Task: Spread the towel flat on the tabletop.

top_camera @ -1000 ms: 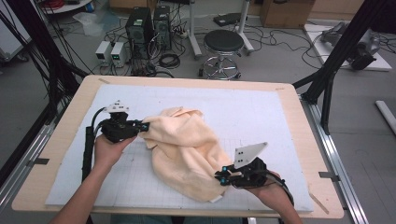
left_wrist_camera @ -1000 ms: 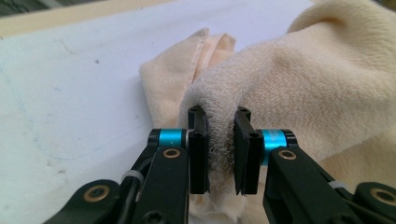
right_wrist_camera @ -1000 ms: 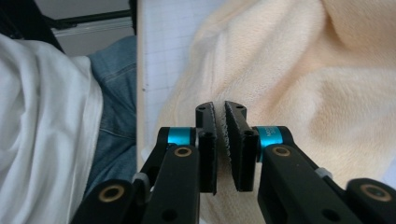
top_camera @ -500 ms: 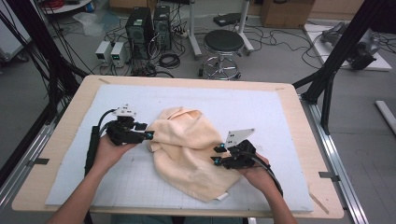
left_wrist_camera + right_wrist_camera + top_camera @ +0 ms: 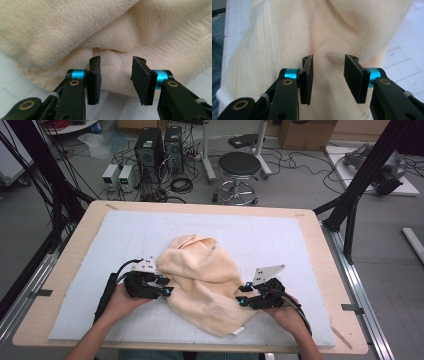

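On the white gridded mat covering the wooden surface [image 5: 65, 270], the cream towel [image 5: 205, 280] lay rumpled in a loose heap, spread from mid-mat toward the near edge, with a small white label corner at its nearest tip. It sat between both tools. The left hand-held gripper [image 5: 165, 286] pointed at the towel's left edge, and in the left gripper view [image 5: 116, 75] its jaws stood partly apart with a soft fold of terry just ahead of them, no cloth pinched. The right hand-held gripper [image 5: 242, 295] met the towel's right edge; in the right gripper view [image 5: 328, 75] its jaws were likewise partly apart, hovering over the fabric with nothing clamped between them.

The risk from here looked plain. With several layers bunched at each side, either jaw pair could close on a thick fold or on the wrong layer, so a lift would drag the heap instead of opening it out. A shallow bite on plush pile could also slip free, and uneven pulls from the two sides would likely twist the cloth.

Compared with the view a second before, both hands had dropped lower and nearer the towel's edges, the right one moving up from the near corner, and both sets of jaws had just been opening, with no cloth gripped between them.
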Tool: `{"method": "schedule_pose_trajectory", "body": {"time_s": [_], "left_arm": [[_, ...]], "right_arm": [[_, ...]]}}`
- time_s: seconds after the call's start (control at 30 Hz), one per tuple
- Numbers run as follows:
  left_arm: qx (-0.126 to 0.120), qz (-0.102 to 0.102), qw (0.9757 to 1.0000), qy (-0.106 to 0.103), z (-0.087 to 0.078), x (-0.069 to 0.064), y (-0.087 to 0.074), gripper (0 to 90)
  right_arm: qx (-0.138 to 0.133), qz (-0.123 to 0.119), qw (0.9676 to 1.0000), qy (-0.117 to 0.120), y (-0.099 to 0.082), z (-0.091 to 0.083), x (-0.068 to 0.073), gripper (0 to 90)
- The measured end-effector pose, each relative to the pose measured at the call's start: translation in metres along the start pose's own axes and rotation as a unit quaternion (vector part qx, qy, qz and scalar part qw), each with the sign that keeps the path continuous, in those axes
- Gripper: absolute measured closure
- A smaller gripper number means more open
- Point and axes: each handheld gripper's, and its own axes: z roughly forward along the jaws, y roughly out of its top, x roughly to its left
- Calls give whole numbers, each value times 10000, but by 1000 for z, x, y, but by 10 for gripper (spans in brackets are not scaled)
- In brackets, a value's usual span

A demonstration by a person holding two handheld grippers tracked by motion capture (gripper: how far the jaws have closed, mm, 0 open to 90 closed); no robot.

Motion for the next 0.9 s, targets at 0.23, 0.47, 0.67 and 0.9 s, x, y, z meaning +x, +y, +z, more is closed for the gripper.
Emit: {"method": "schedule_pose_trajectory", "body": {"time_s": [0.23, 0.47, 0.67, 0.9], "left_arm": [[324, 335, 9985, 271, 16, -9, -2, 650], [313, 152, 9983, 469, 10, -19, 0, 813], [-37, 252, 9977, 621, -42, -46, -8, 816], [-308, 239, 9969, 677, -108, -92, -27, 816]], "right_arm": [[373, -98, 9992, 70, -4, 19, 4, 699], [360, -40, 9992, 180, -1, 18, 4, 843], [153, -280, 9992, 253, 9, 0, 25, 846], [-192, -556, 9969, 528, 22, -26, 65, 844]]}}
